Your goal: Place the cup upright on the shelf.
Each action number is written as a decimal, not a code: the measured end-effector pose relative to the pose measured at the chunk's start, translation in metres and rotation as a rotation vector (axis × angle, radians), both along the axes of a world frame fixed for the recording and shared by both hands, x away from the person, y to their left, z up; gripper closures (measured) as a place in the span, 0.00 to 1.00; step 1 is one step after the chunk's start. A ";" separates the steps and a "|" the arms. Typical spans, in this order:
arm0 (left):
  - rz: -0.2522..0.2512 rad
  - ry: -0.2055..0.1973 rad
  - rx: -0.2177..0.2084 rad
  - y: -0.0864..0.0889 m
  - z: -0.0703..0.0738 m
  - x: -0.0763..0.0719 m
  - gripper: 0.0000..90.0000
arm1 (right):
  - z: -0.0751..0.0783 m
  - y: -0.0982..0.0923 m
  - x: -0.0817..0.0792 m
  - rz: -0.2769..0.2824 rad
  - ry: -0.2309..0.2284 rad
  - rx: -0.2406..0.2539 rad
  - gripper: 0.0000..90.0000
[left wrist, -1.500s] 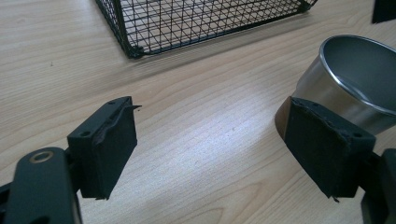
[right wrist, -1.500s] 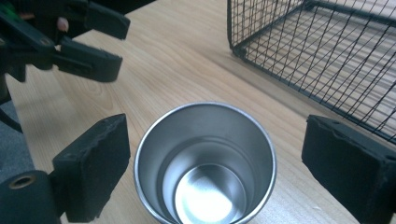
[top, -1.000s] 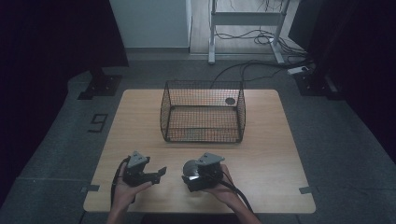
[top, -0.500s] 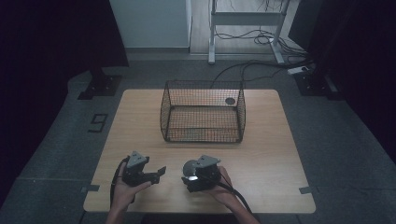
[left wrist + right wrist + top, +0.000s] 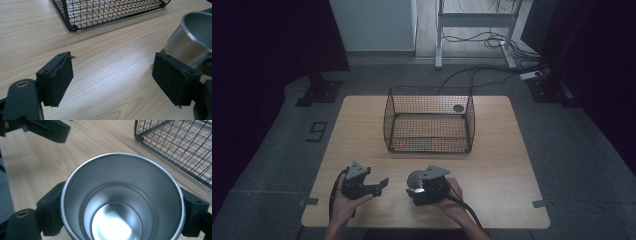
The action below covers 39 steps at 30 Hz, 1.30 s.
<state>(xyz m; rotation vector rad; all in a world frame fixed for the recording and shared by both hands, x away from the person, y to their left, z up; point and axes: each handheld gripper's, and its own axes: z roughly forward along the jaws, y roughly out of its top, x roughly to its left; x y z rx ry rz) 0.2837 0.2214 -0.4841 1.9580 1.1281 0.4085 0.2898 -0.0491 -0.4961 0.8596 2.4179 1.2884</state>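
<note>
Right tool [image 5: 418, 186] is clamped on a steel cup [image 5: 122, 200]: in the right gripper view the two black jaws are pressed against the cup's outer wall on either side, just below the rim, and they have just been closing onto it. The cup is seen from above its mouth, so that the bright round bottom is shown deep inside. In the high view the cup [image 5: 416, 181] is found at the front end of that tool, held by the person's right hand [image 5: 451, 196] low over the near part of the worktop [image 5: 507, 165].

Left tool [image 5: 379, 184] is held just beside it, on the cup's open side, by the left hand [image 5: 343, 204]. Its jaws are spread wide apart and nothing is gripped between them; in the left gripper view [image 5: 112, 77] bare wood is seen between the two pads, and the cup's steel wall [image 5: 187, 42] is seen just beyond the far pad. Whether that pad touches the cup cannot be told.

Beyond both tools, well apart from them, a black wire basket [image 5: 430, 145] is stood on the middle of the worktop. A small dark round thing [image 5: 458, 108] is seen near the basket's far corner.
</note>
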 end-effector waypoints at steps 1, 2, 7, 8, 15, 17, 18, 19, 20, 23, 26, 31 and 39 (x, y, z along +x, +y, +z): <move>0.000 0.000 0.000 0.000 0.000 0.000 0.19 | 0.003 -0.001 -0.001 -0.001 -0.001 0.004 0.16; -0.002 -0.001 0.002 0.000 0.000 0.000 0.19 | 0.005 -0.002 -0.001 0.004 -0.007 0.010 0.16; 0.001 0.000 -0.001 0.000 0.000 0.000 0.19 | 0.016 -0.007 -0.002 0.007 -0.014 0.029 0.16; 0.001 0.000 -0.001 0.000 0.000 0.000 0.19 | 0.018 -0.008 -0.002 0.005 -0.014 0.033 0.16; -0.011 -0.006 -0.003 -0.002 0.002 -0.001 0.19 | 0.030 -0.018 0.003 -0.013 -0.018 0.061 0.16; -0.012 -0.004 -0.002 -0.002 0.001 -0.001 0.19 | 0.033 -0.020 0.005 -0.015 -0.019 0.062 0.16; -0.012 -0.004 -0.002 -0.002 0.001 -0.001 0.19 | 0.034 -0.020 0.006 -0.016 -0.020 0.061 0.16; -0.010 -0.001 -0.002 -0.002 0.001 0.000 0.19 | 0.037 -0.021 0.007 -0.017 -0.024 0.060 0.16; -0.010 -0.001 -0.002 -0.002 0.001 0.000 0.19 | 0.037 -0.021 0.007 -0.017 -0.024 0.060 0.16; -0.008 0.001 -0.002 -0.002 0.000 0.000 0.19 | 0.045 -0.023 0.011 -0.017 -0.034 0.065 0.16; -0.010 0.001 0.001 -0.002 0.000 0.000 0.19 | 0.051 -0.026 0.014 -0.022 -0.035 0.078 0.16; -0.008 0.000 0.000 -0.002 0.000 0.000 0.19 | 0.058 -0.030 0.019 -0.031 -0.035 0.090 0.16; -0.005 -0.002 -0.004 0.000 0.001 0.000 0.19 | 0.072 -0.033 0.028 -0.056 -0.049 0.099 0.16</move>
